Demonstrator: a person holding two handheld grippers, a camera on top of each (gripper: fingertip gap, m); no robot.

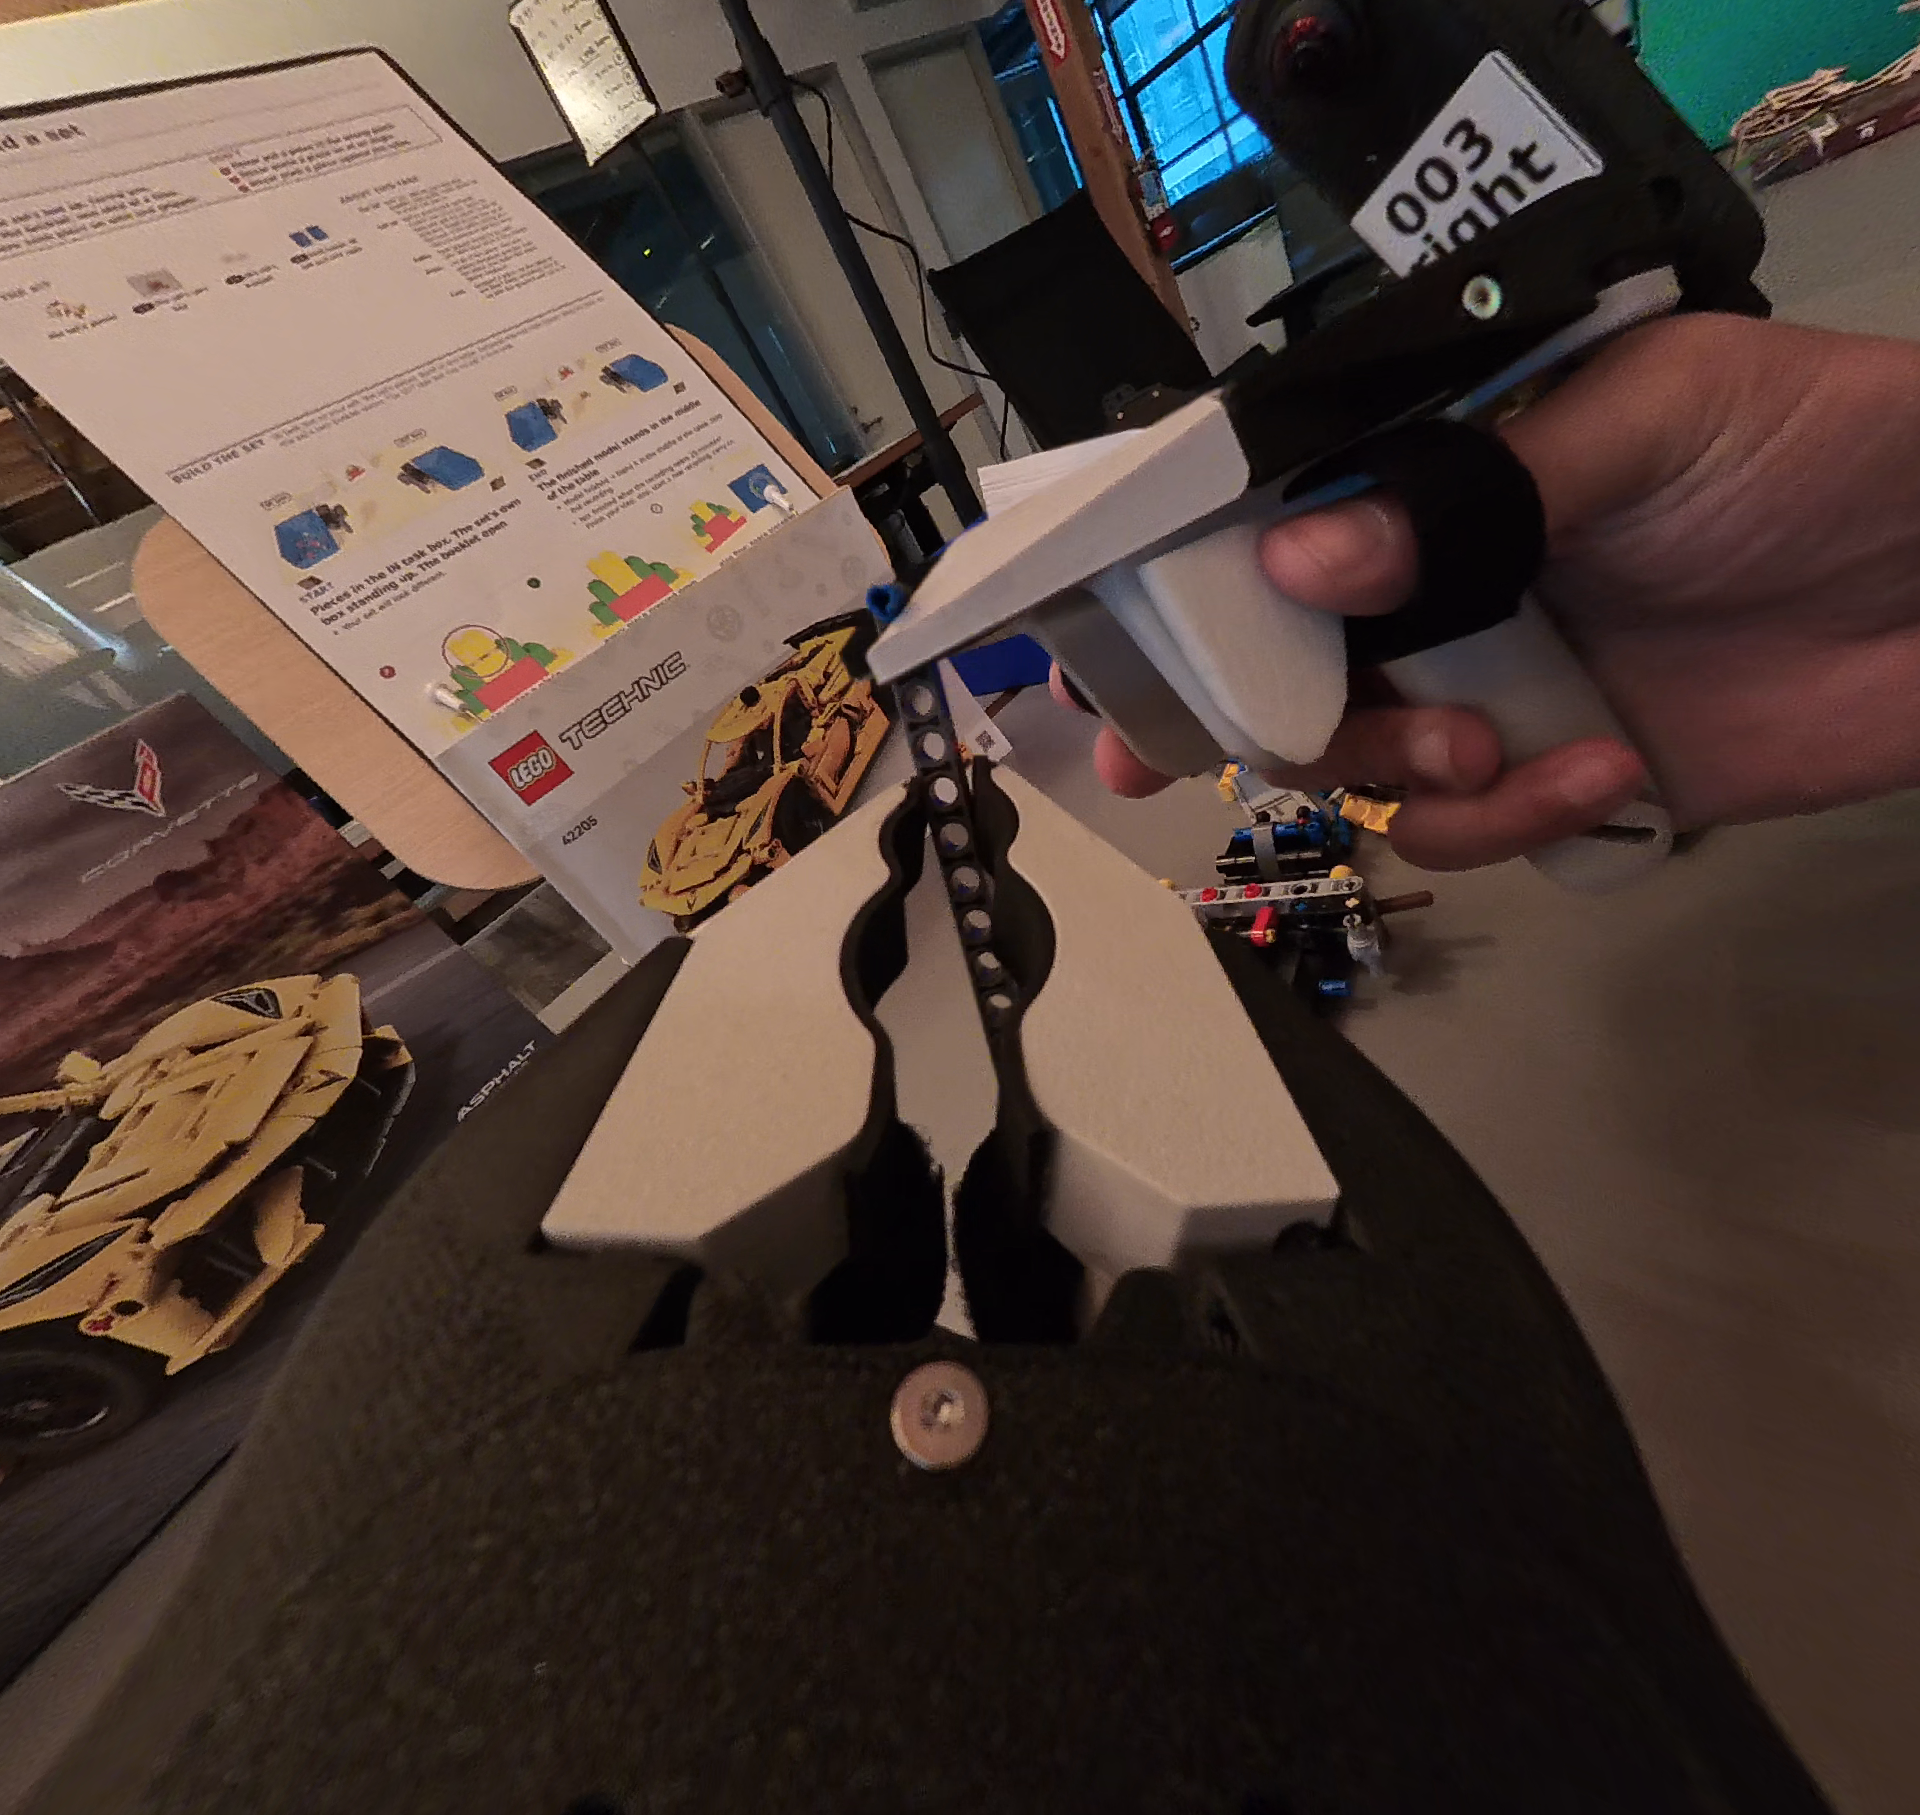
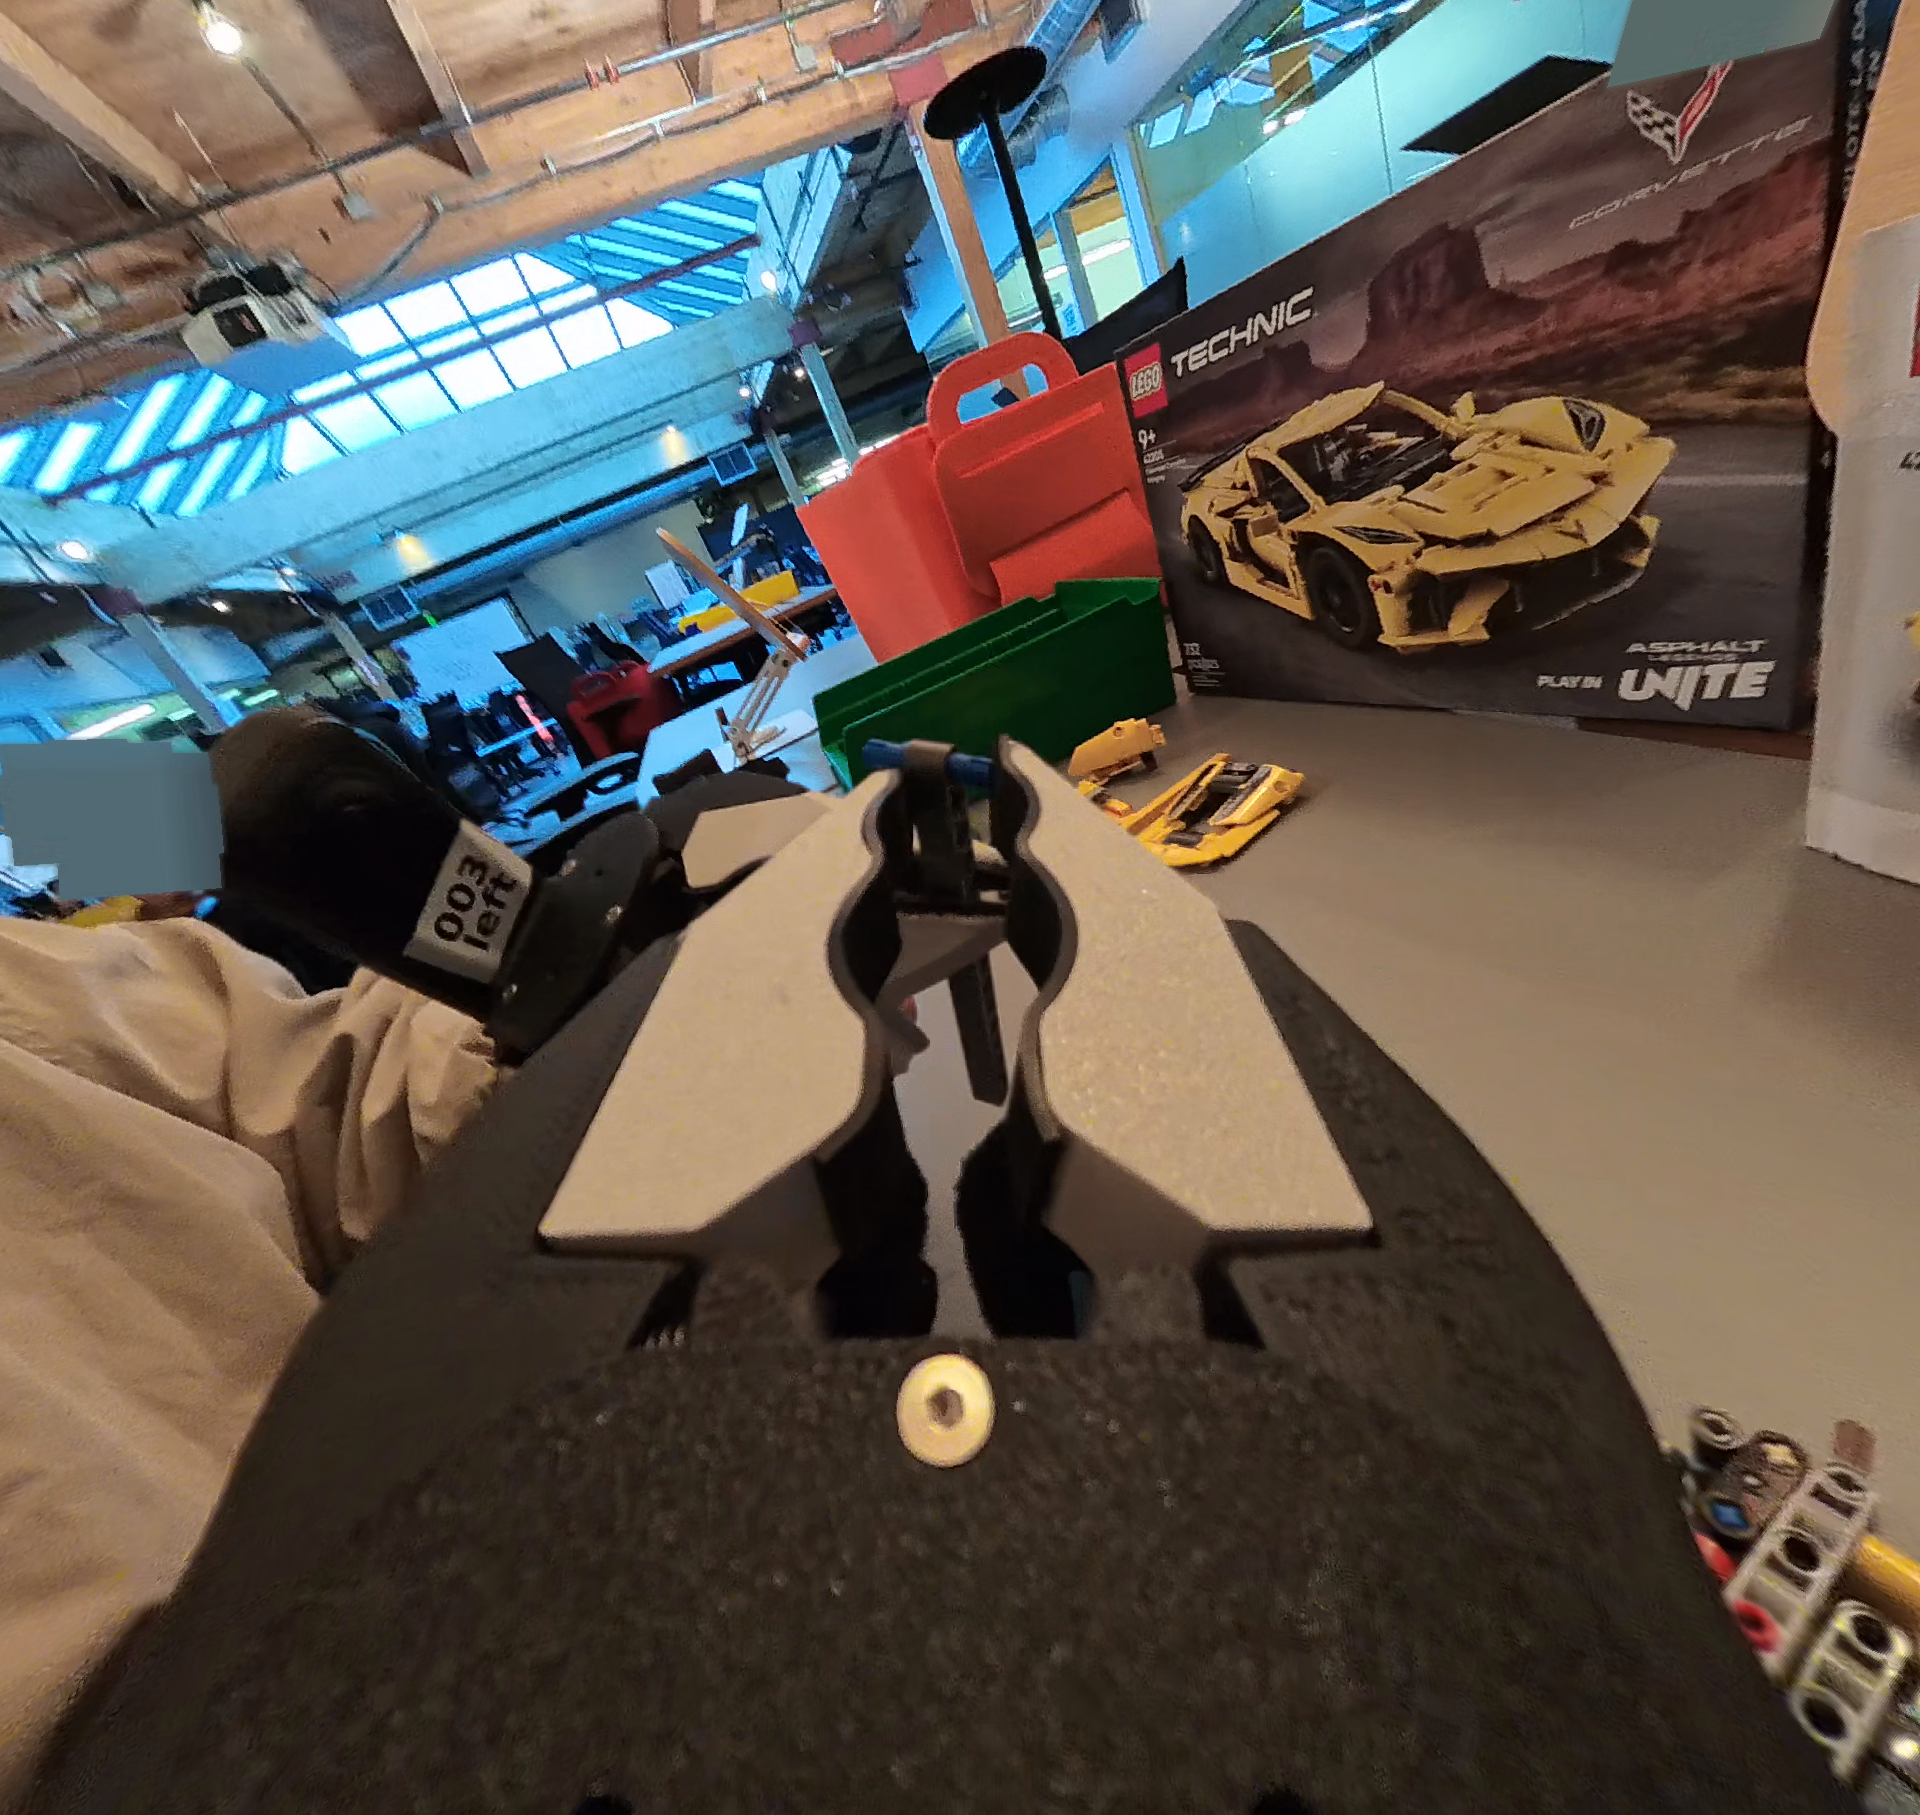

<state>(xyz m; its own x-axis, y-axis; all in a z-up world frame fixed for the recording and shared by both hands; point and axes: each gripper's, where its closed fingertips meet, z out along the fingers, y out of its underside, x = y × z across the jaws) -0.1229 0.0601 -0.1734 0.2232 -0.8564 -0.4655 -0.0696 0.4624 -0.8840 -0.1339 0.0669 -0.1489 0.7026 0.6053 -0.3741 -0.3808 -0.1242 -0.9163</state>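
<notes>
Over the grey counter (image 2: 1558,934), the left gripper (image 1: 951,934) clamps 1 dark perforated beam (image 1: 961,872) while the right gripper (image 2: 940,830) pinches its far end near the blue pin (image 2: 883,755); any twist between the 2 could wrench it loose.

Bare grey table (image 2: 1558,986) right, yellow car parts (image 2: 1195,809) and green bin (image 2: 997,674) blocking ahead
</notes>
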